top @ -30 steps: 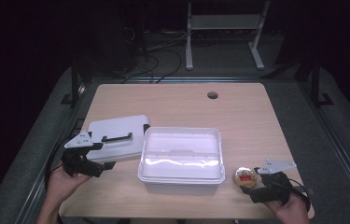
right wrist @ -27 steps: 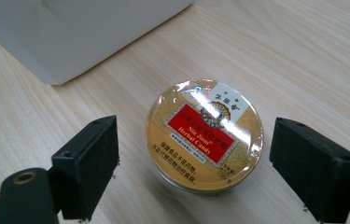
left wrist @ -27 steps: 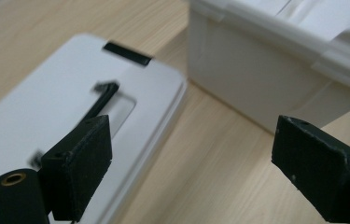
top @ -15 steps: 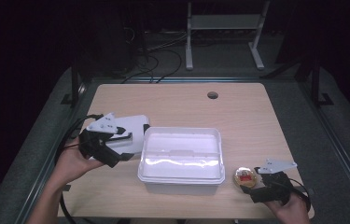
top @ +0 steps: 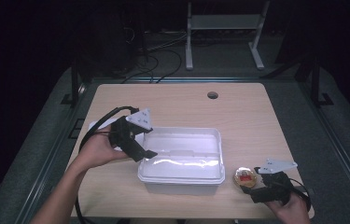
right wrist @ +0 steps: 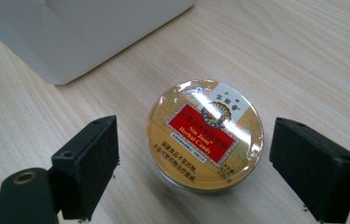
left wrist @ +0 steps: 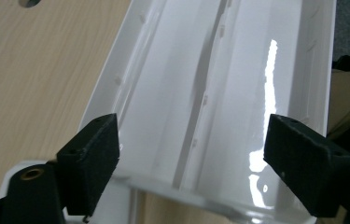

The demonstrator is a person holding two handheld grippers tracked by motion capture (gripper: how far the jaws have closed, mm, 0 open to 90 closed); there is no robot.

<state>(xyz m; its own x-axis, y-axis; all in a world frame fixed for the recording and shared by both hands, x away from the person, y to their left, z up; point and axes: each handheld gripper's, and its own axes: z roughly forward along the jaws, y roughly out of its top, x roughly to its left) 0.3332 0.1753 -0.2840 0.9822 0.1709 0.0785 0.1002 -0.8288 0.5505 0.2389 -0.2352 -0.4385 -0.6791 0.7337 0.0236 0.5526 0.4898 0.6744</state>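
White bin (top: 182, 158) sits mid-bench (top: 186, 107), long axis running L–R across your front edge, open side up. Your left tongs (top: 140, 151) hang over its left end, jaws spread wide, nothing between them; in left gripper view the bin's (left wrist: 219, 93) length runs away from the tongs. White lid (top: 99, 128) lies behind your left hand. Your right tongs (right wrist: 191, 172) are open too, round candy tin (right wrist: 205, 135) on bench between jaws, untouched, label up, just right of bin.

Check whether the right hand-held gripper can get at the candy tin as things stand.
Probably yes: the right hand-held gripper is open with the candy tin lying flat between its jaws on bare table, nothing blocking.
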